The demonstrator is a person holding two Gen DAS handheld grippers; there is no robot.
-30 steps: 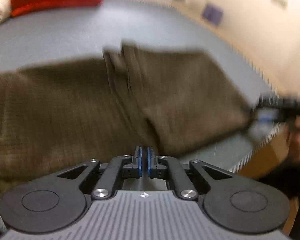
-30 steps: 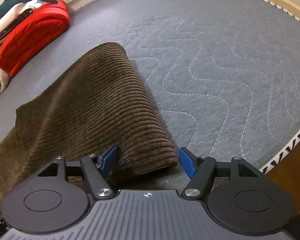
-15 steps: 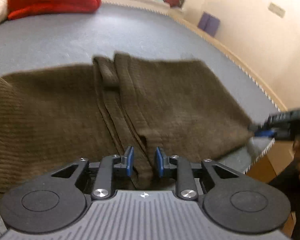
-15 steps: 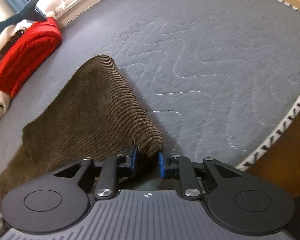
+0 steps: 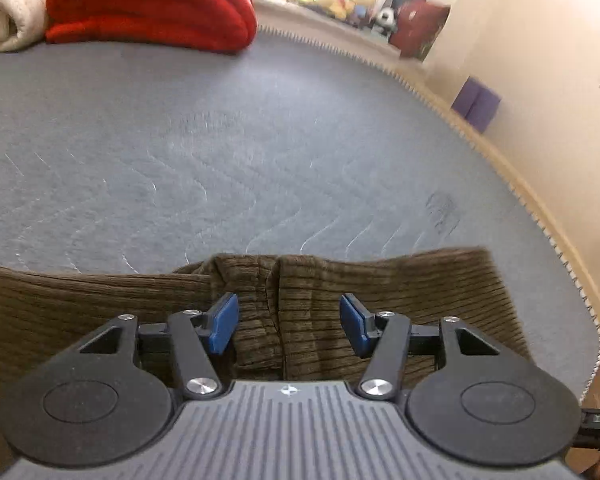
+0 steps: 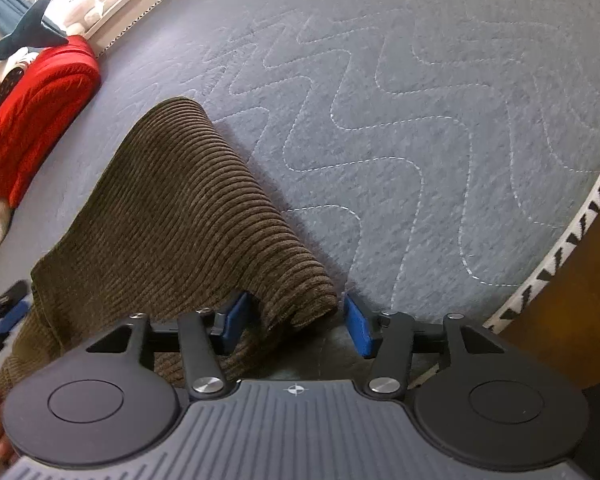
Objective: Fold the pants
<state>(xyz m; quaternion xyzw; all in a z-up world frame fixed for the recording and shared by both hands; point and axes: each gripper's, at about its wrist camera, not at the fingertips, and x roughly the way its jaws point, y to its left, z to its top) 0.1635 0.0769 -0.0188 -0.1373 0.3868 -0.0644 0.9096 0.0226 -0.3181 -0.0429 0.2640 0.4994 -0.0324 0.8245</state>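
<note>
Brown corduroy pants [image 5: 380,292] lie on a grey quilted mattress [image 5: 220,152]. In the left wrist view my left gripper [image 5: 288,326] is open, its blue pads either side of the centre seam near the cloth's far edge. In the right wrist view my right gripper [image 6: 296,322] is open, with the near corner of the pants [image 6: 188,216] lying between its pads. The left gripper shows at the left edge of the right wrist view [image 6: 4,312].
A folded red blanket [image 5: 148,4] and a cream blanket [image 5: 8,12] lie at the far end of the mattress. The mattress edge [image 6: 560,252] runs close on the right, with a wall [image 5: 540,60] beyond. Toys [image 5: 352,4] sit by the window.
Both grippers have opened wide; the right one had closed on the pants corner half a second ago. The left gripper has moved down and forward, close over the seam near the cloth's far edge.
</note>
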